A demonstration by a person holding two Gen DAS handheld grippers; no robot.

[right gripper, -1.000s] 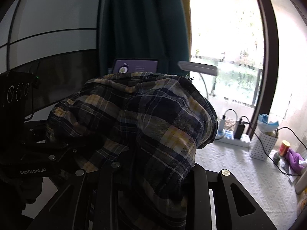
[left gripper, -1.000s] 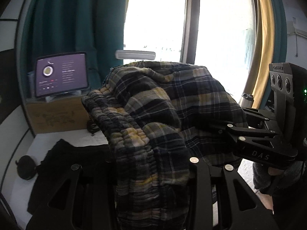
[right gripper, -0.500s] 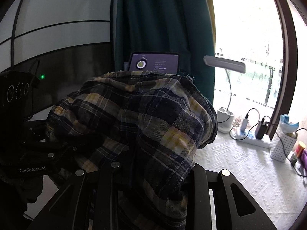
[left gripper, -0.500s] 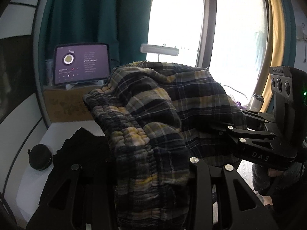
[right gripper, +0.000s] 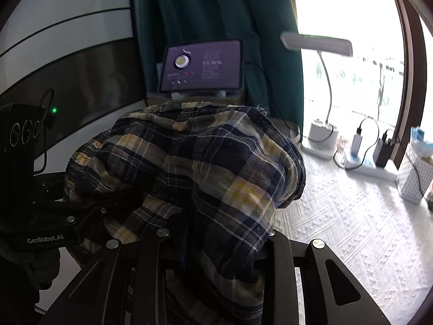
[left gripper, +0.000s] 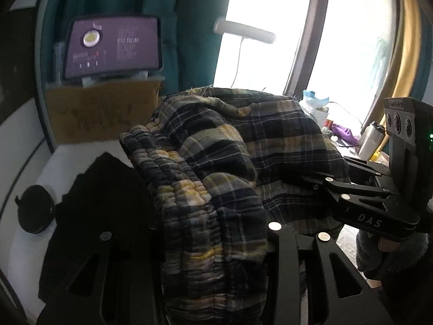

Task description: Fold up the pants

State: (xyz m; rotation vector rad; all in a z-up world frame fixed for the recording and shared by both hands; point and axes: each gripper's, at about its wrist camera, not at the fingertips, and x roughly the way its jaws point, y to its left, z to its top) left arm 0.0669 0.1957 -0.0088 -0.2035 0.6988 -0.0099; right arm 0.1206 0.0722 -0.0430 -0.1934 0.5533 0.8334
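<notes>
Checked navy and yellow cloth pants (left gripper: 232, 162) hang bunched between both tongs, up above the white bumpy desk (right gripper: 338, 216). Left tongs (left gripper: 213, 243) are clamped on the stretchy waistband end. Right tongs (right gripper: 216, 243) are clamped on the other side. Pants stretch sideways from one to the other, equally near both. The desk lies ahead and below.

Plaid pants (left gripper: 243, 146) soft woven cloth; table cover (right gripper: 351, 230) white, embossed texture.
</notes>
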